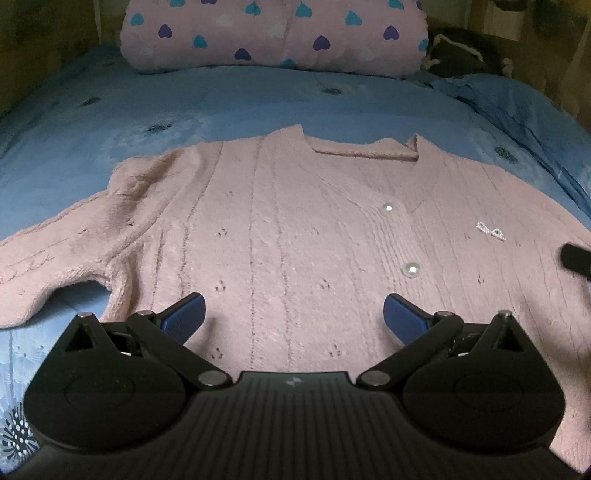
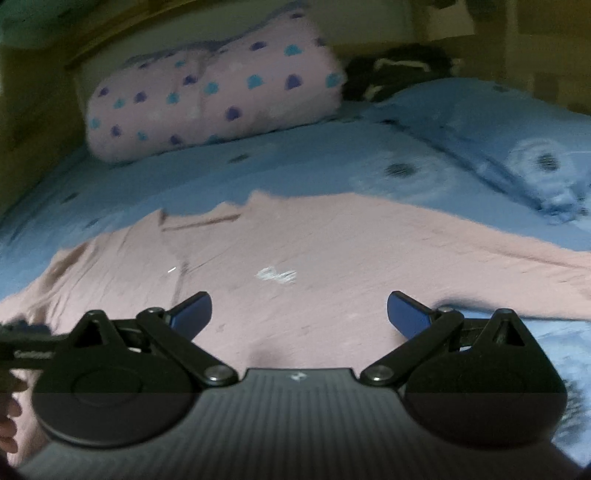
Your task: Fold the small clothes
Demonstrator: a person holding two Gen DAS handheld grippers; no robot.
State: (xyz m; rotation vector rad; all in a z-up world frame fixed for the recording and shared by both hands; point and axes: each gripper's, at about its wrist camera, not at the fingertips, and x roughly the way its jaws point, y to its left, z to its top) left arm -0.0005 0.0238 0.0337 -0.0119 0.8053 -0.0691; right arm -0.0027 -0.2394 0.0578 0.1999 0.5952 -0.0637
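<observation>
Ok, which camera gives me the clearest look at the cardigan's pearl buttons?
The left wrist view. It is sharp, and two pearl buttons show clearly down the front of the pink cardigan. The right wrist view is motion-blurred: the cardigan shows, but no button can be made out there.

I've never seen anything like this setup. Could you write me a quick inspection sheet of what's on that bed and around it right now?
Surface: bed with a blue floral bedspread, mostly smooth.
Job's things: one pink knit cardigan lying flat, front up, unfolded; pearl buttons fastened; small sparkly bow on the chest; one sleeve stretched out sideways.
Clutter: pink pillow with hearts at the head of the bed; a dark bundle beside it, too dim to identify.
Grippers: left gripper open above the cardigan's lower part; right gripper open, over the cardigan, holding nothing.
Cables: nothing seen.
Surroundings: wooden headboard and a dim wall; the right wrist view is blurred.
</observation>
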